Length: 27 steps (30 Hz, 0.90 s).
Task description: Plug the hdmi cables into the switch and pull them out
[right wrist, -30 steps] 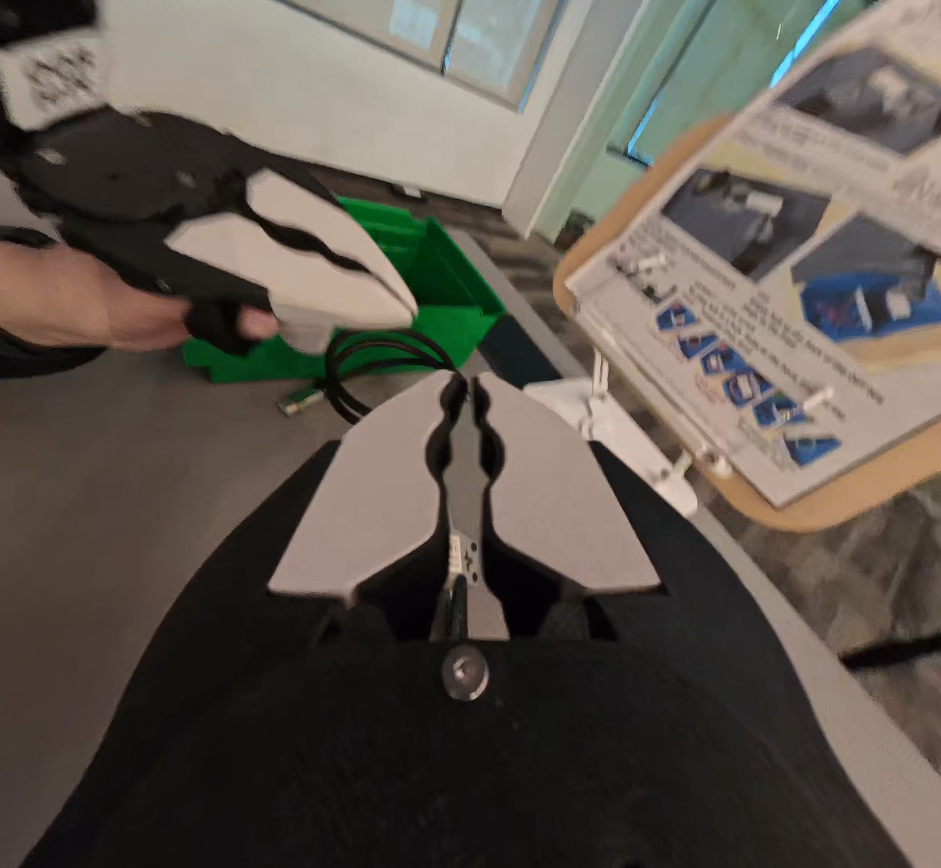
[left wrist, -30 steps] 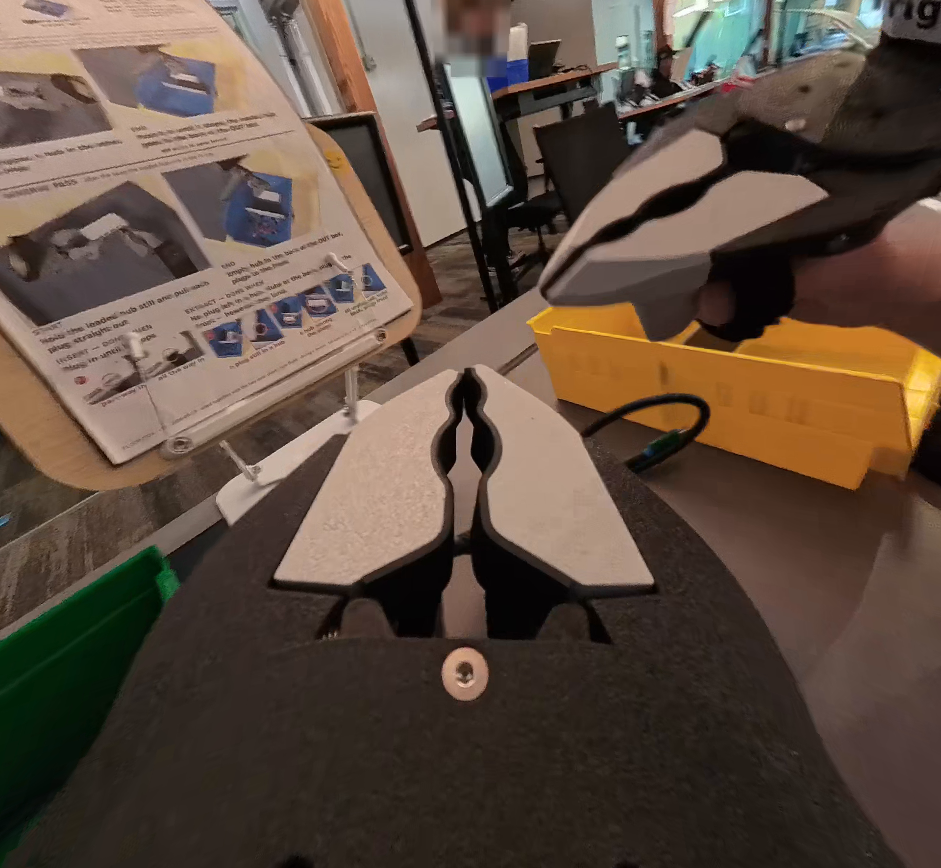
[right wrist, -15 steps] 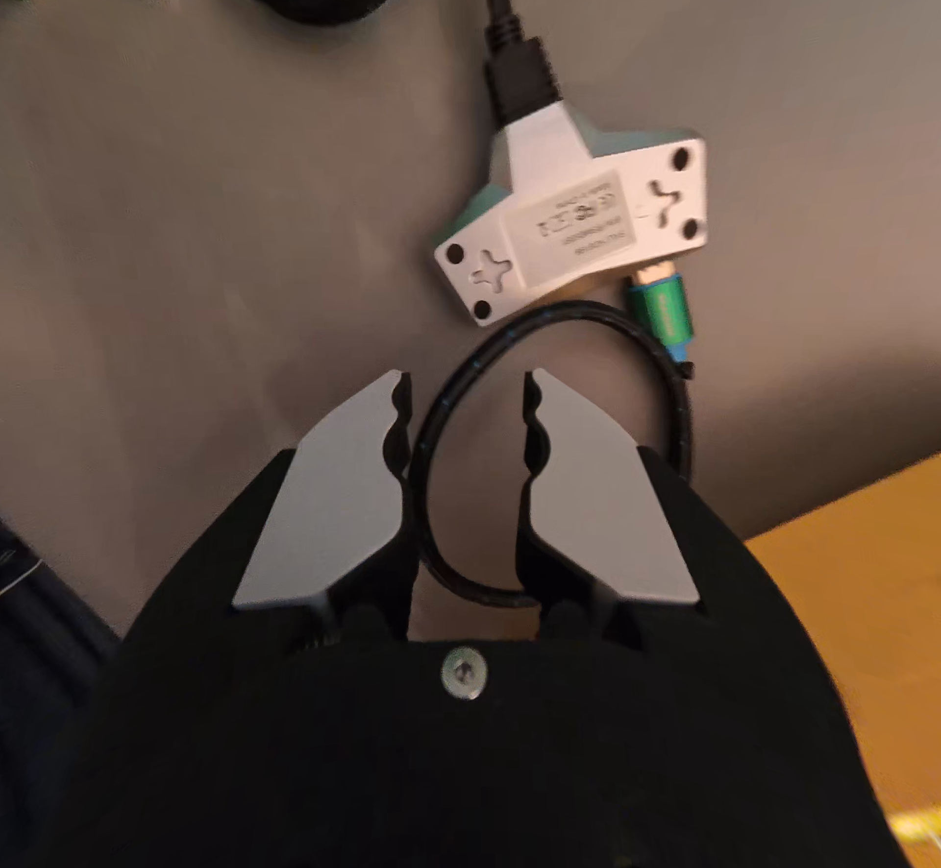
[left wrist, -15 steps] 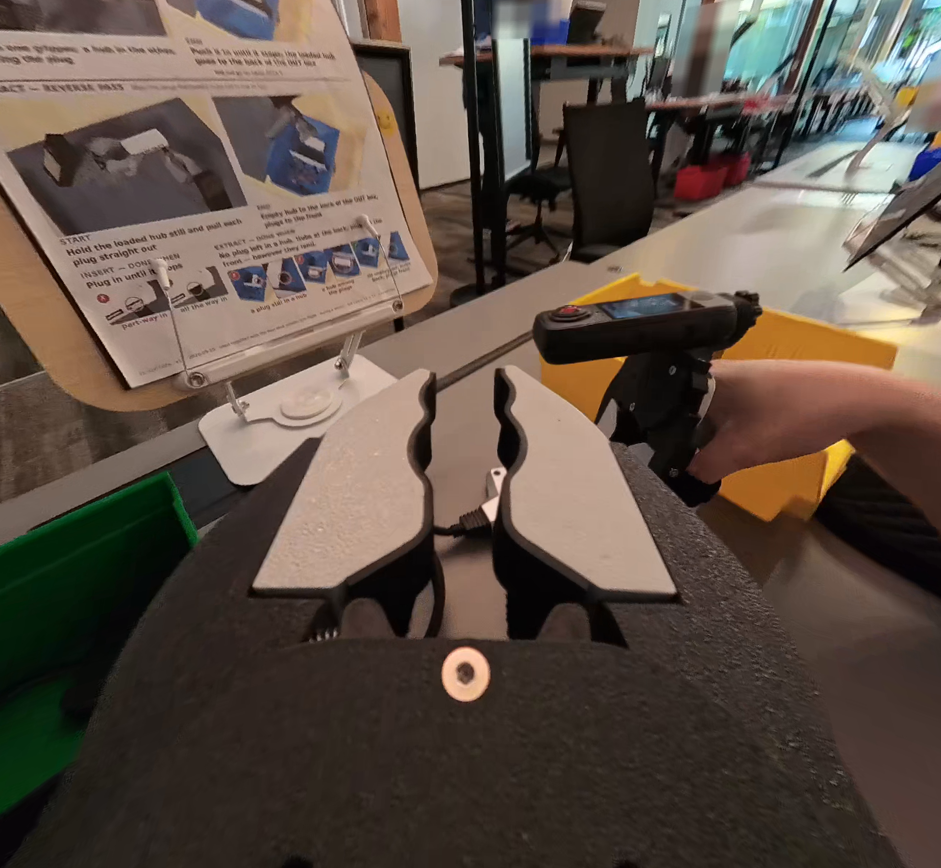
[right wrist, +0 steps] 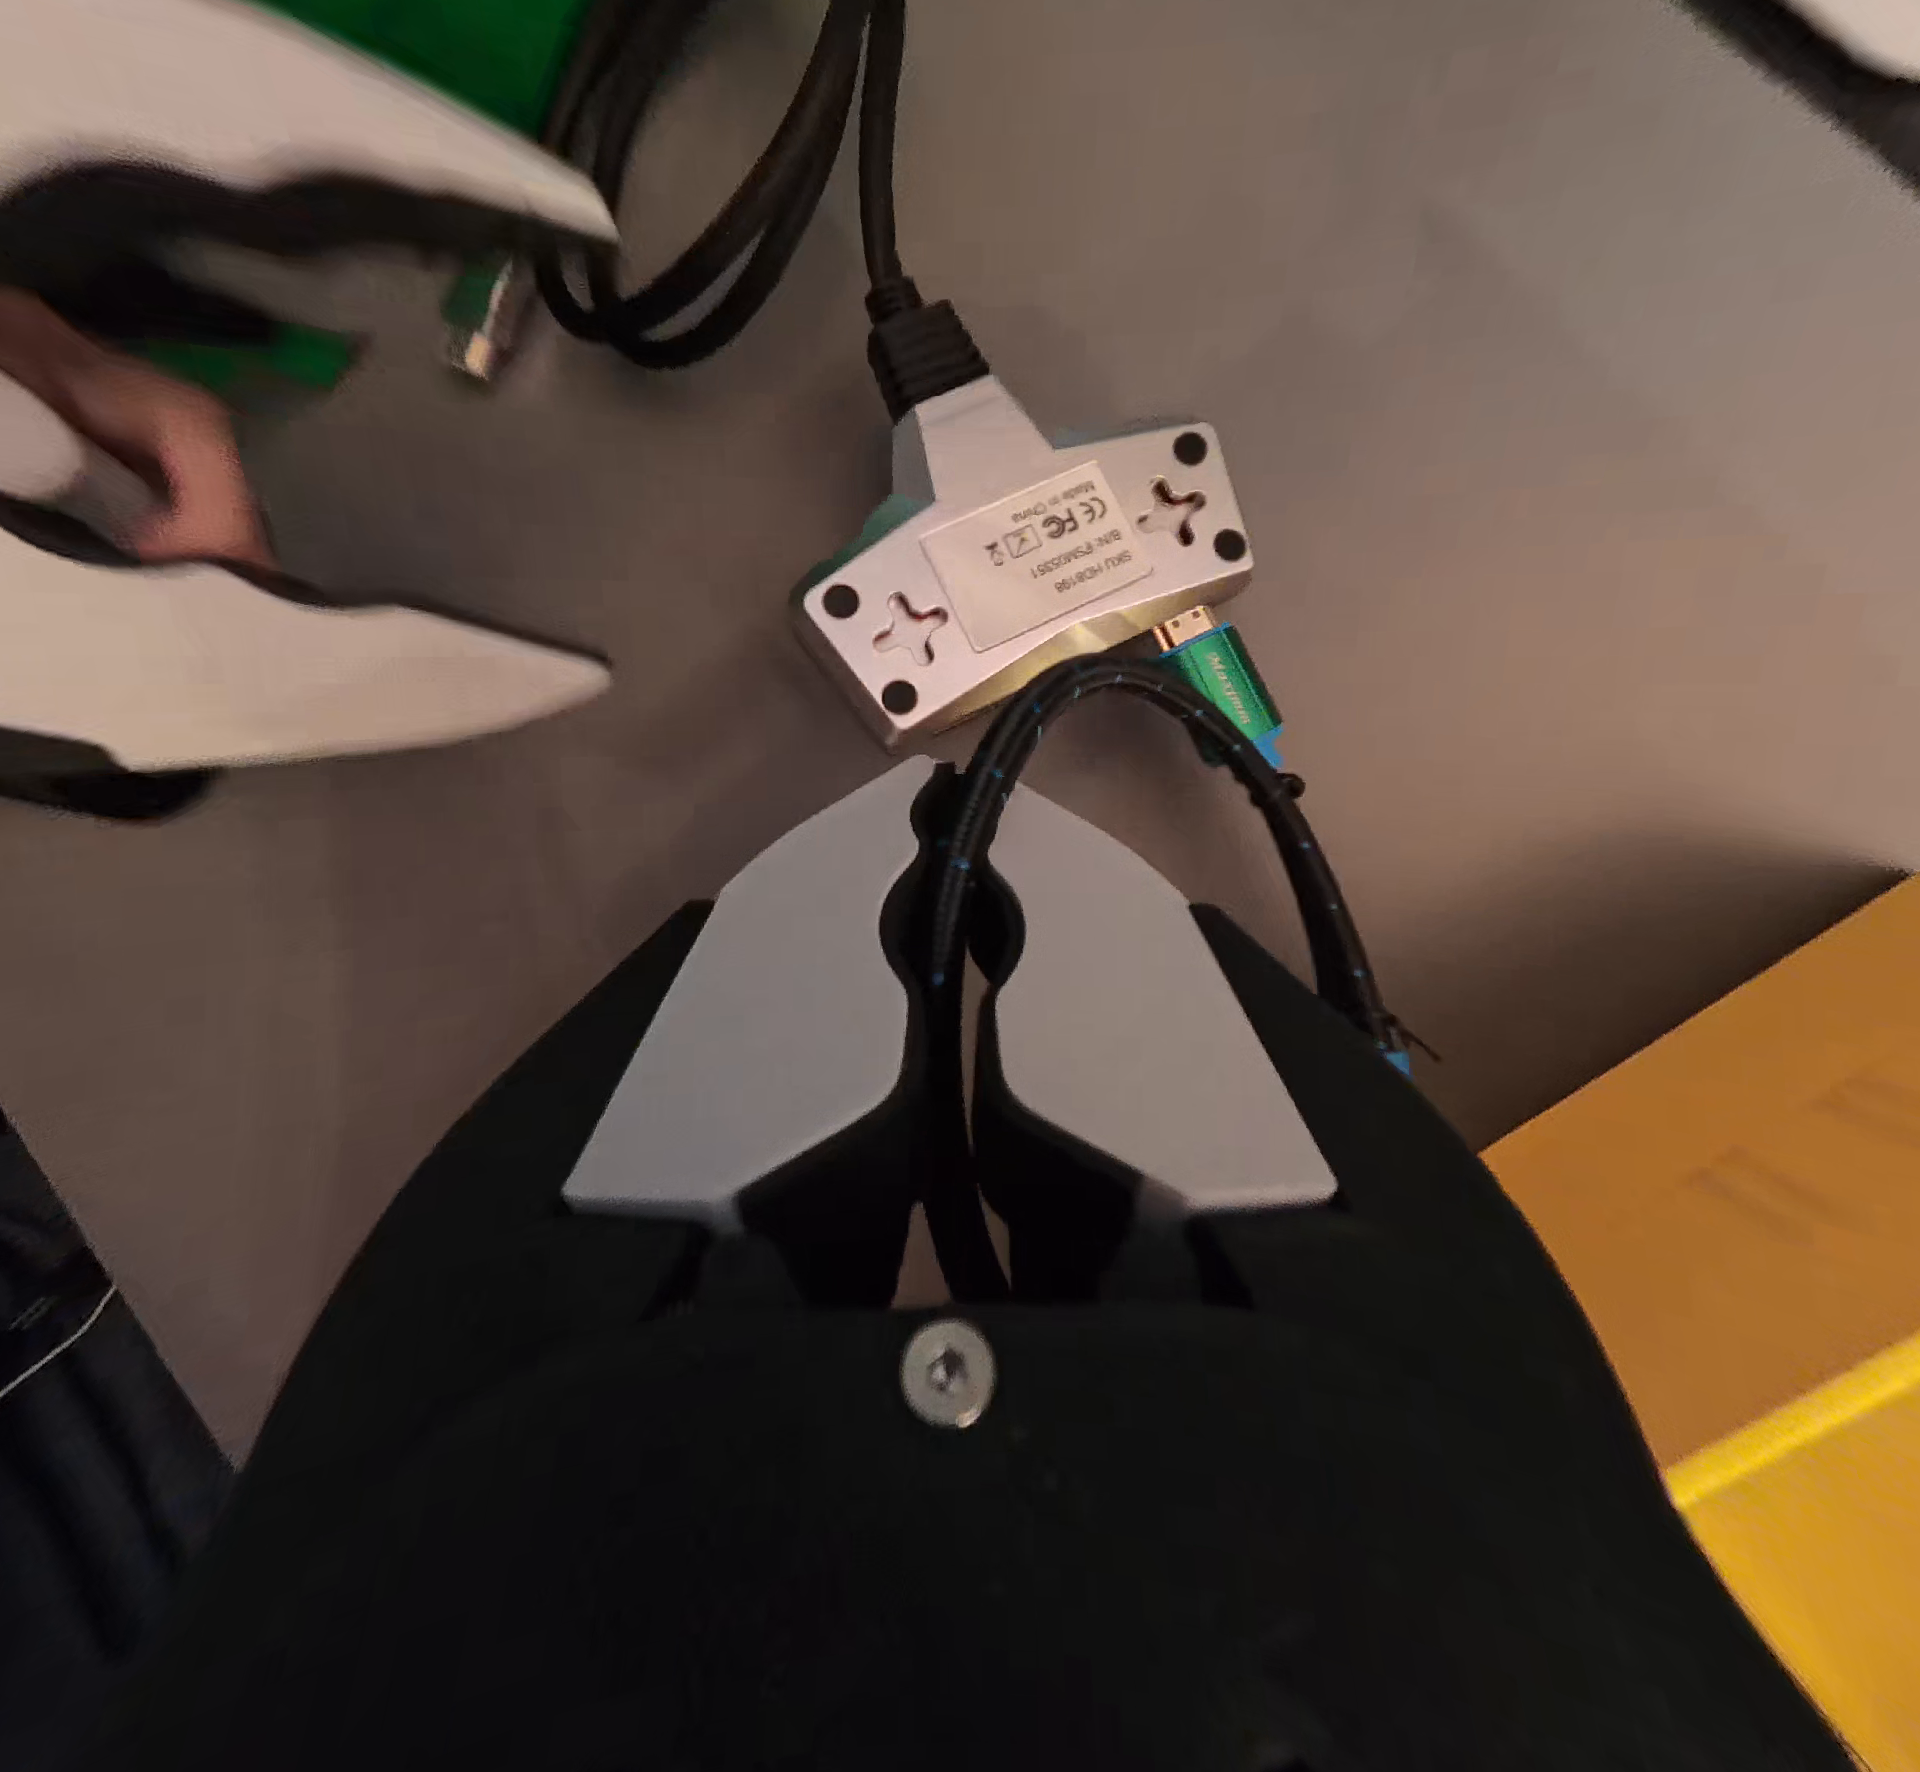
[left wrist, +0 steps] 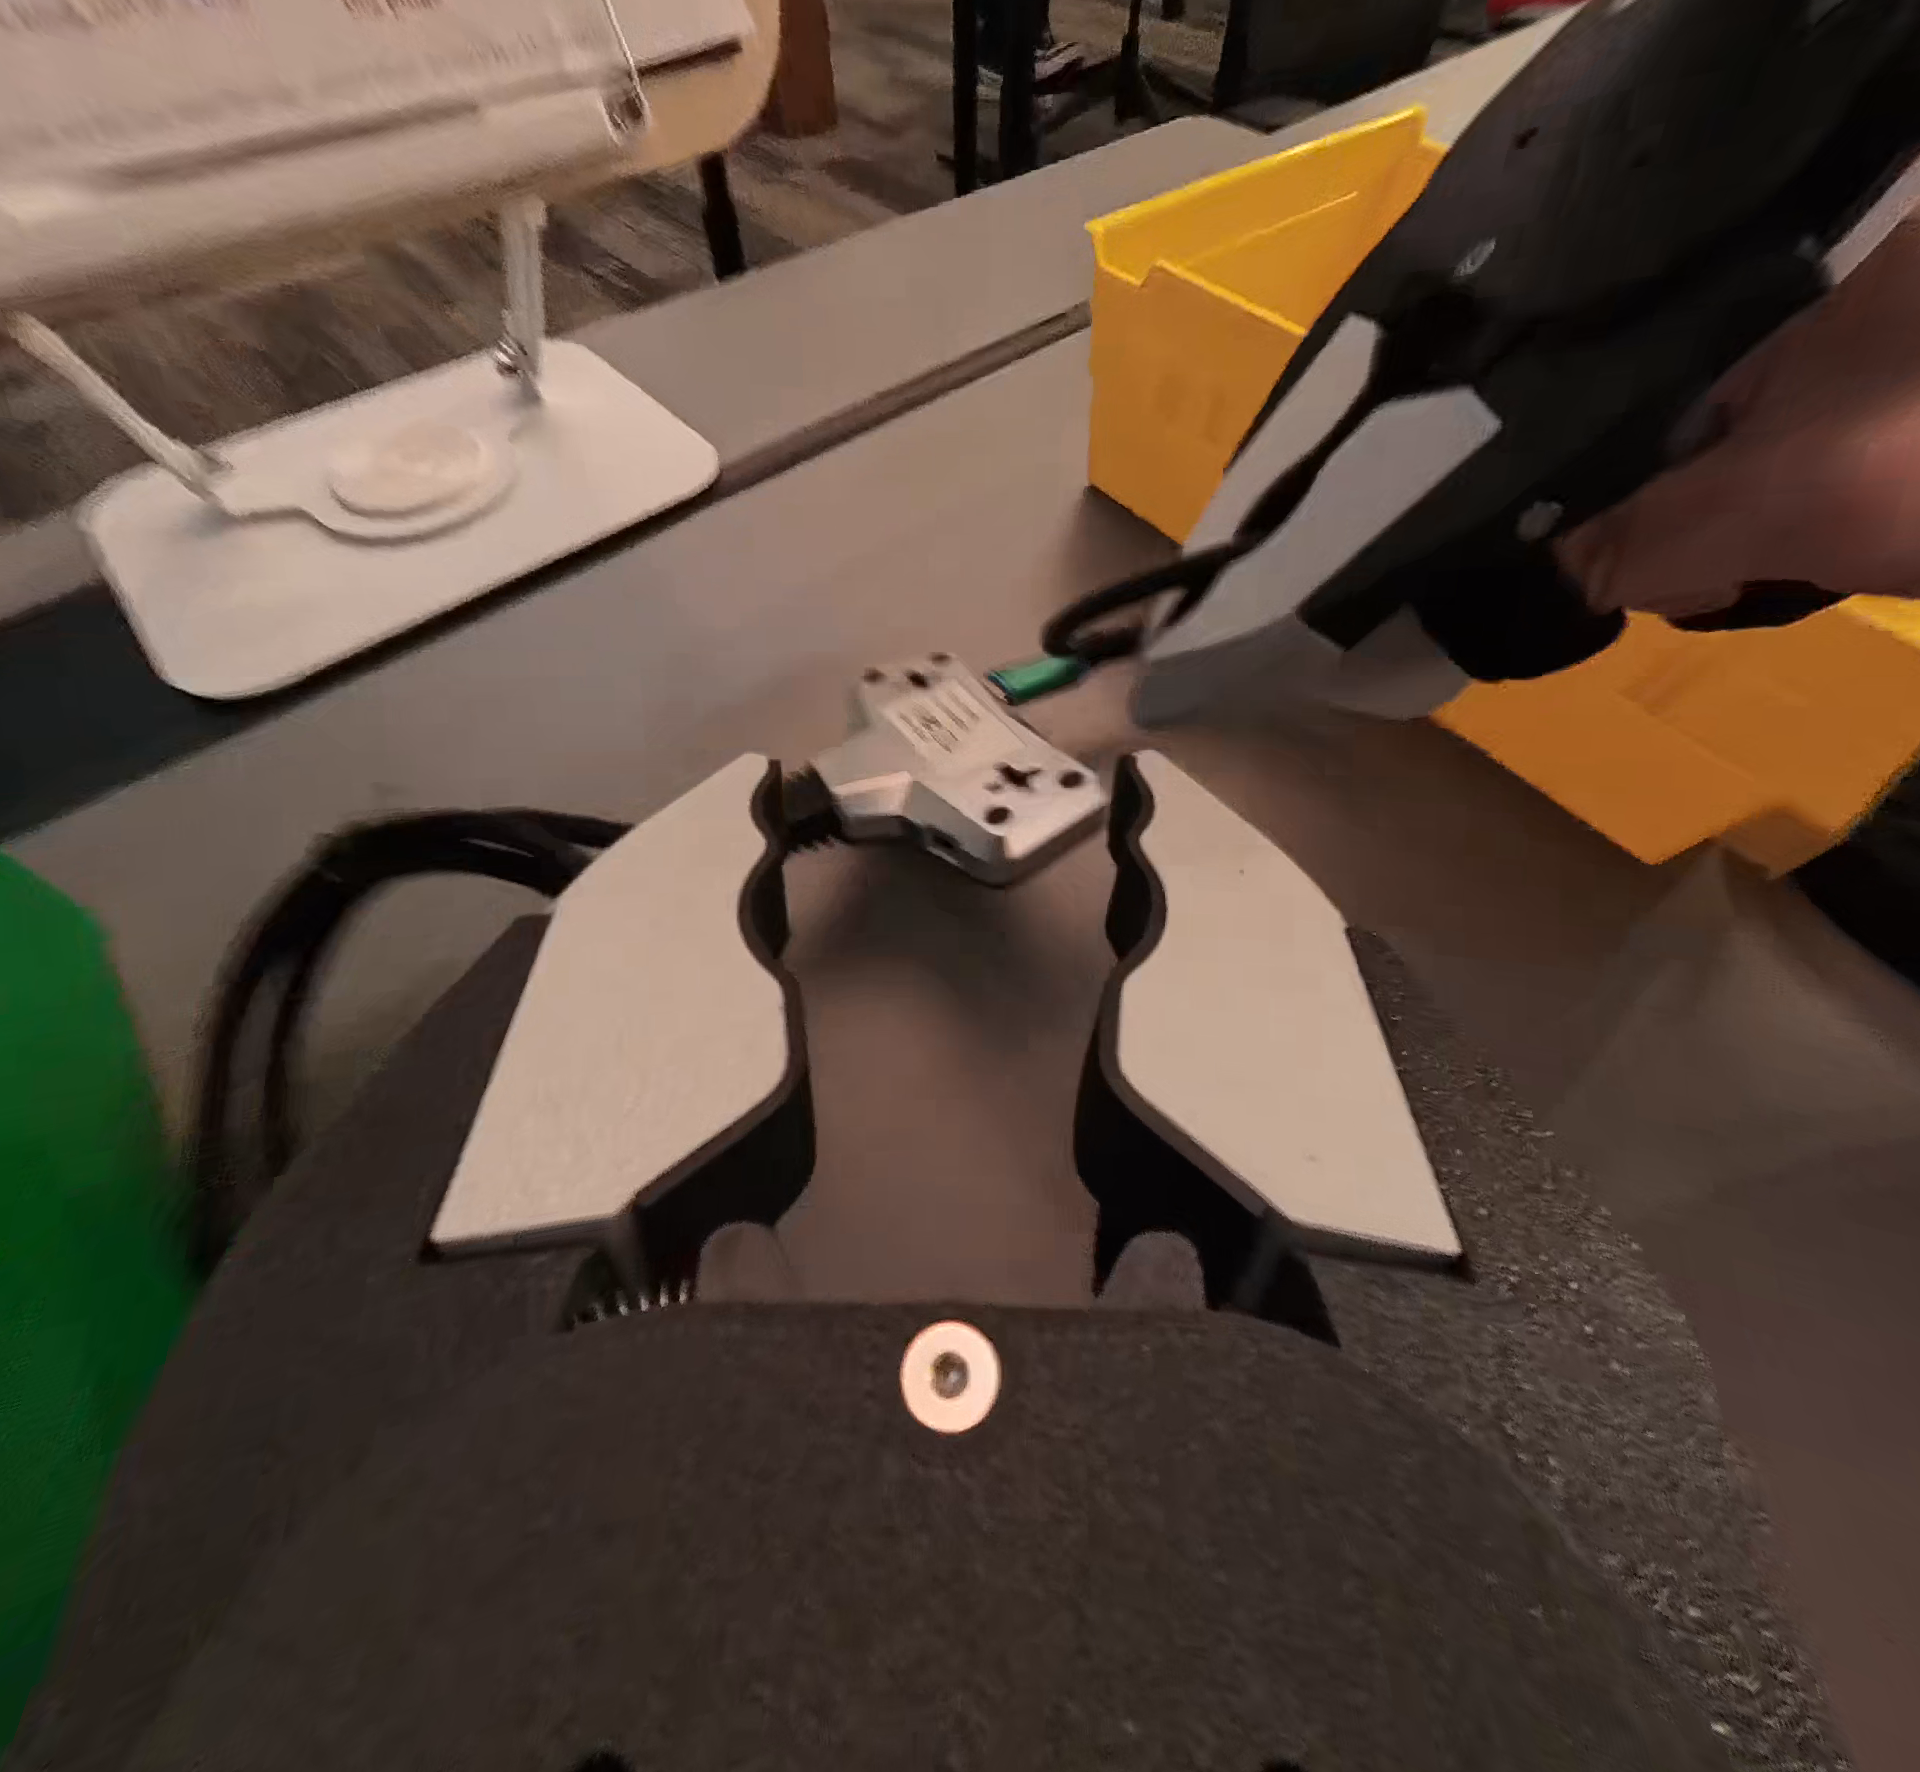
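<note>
The silver HDMI switch [left wrist: 956, 777] lies bottom up on the grey table, its black lead [left wrist: 416, 839] coiling off to the left. My left gripper [left wrist: 945, 772] is open, low over the table, with the switch just ahead between its fingertips. My right gripper [right wrist: 940, 782] is shut on a loop of the black braided cable [right wrist: 1320, 891]. That cable's green plug [right wrist: 1221, 678] lies with its gold tip at the switch [right wrist: 1023, 569]. In the left wrist view the right gripper [left wrist: 1195, 579] hangs just right of the switch. A second green plug [right wrist: 483, 325] lies near the left gripper [right wrist: 608, 444].
A yellow bin [left wrist: 1247, 320] stands on the right, close behind the right gripper. A green bin [left wrist: 62, 1203] stands on the left. A white stand [left wrist: 395, 496] carrying an instruction board sits at the table's far edge. One gripper's finger ends stand about 7 cm off the other's.
My left gripper has opened wide and dropped down to the switch. My right gripper has shut on the braided cable loop that lay between its open fingers.
</note>
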Available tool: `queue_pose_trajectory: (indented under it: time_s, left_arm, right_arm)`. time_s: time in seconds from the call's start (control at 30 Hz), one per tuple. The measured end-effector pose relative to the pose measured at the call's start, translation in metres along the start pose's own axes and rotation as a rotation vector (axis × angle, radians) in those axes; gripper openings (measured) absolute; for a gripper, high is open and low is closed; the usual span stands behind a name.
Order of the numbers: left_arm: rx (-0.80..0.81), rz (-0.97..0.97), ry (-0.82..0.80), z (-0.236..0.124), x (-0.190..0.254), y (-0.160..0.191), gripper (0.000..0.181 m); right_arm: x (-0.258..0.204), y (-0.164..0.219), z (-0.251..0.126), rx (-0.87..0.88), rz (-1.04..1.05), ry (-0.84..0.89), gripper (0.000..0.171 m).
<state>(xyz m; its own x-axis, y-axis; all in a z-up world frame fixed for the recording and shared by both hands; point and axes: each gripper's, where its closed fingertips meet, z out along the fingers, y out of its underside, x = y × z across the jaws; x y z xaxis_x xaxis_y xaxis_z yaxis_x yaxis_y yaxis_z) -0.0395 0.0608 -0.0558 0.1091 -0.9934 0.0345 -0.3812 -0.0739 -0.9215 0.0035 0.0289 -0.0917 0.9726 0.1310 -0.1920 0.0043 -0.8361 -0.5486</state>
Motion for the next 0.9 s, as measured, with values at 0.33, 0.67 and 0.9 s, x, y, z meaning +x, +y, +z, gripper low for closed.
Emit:
queue_pose_trajectory:
  time_s: [0.33,0.67,0.9]
  left_arm:
    - [0.041,-0.096,0.02,0.011,0.006,0.014,0.065]
    - [0.116,-0.154,0.085,0.011,0.006,0.005,0.08]
    - [0.169,-0.148,0.154,0.008,0.011,-0.005,0.085]
  right_arm:
    - [-0.004,-0.02,-0.034,0.132,-0.013,0.02,0.0]
    - [-0.012,-0.03,-0.048,0.189,-0.078,0.047,0.0]
    - [-0.021,-0.039,-0.053,0.226,-0.184,0.114,0.0]
